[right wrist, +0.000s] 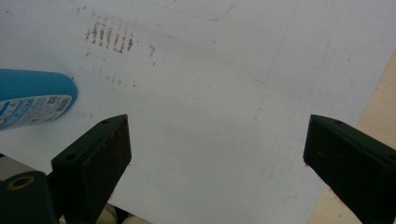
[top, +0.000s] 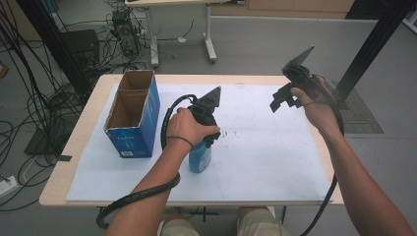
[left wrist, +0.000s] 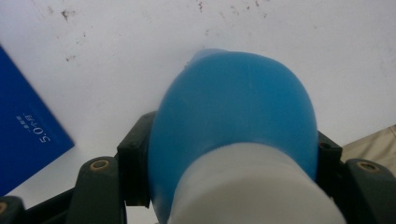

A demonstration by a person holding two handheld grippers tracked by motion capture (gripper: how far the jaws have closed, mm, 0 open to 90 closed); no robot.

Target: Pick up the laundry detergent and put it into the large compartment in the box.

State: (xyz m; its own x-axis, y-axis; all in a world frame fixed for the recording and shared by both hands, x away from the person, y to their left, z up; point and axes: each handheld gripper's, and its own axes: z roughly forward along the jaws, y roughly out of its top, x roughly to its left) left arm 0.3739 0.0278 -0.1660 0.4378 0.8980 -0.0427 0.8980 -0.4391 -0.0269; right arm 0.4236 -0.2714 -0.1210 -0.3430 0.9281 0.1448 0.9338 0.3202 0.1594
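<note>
A blue bottle [top: 200, 156] with a white cap stands upright on the white sheet [top: 265, 147] near the table's front. My left gripper [top: 210, 139] comes down on it from above. In the left gripper view its black jaws press the bottle's [left wrist: 233, 107] shoulder from both sides, and the left gripper [left wrist: 233, 158] is shut on it. My right gripper [top: 281, 102] hangs above the sheet's right part, well clear of the bottle. Its jaws stand wide apart in the right gripper view [right wrist: 217, 149], with nothing between them. The bottle's labelled side [right wrist: 32, 95] shows at that view's left edge.
A blue cardboard box [top: 133, 115] with an open top and two compartments stands at the sheet's left, close to the bottle; its side [left wrist: 23, 140] shows in the left gripper view. The wooden table edge [top: 59, 182] rims the sheet. Cables and desk legs lie beyond the table.
</note>
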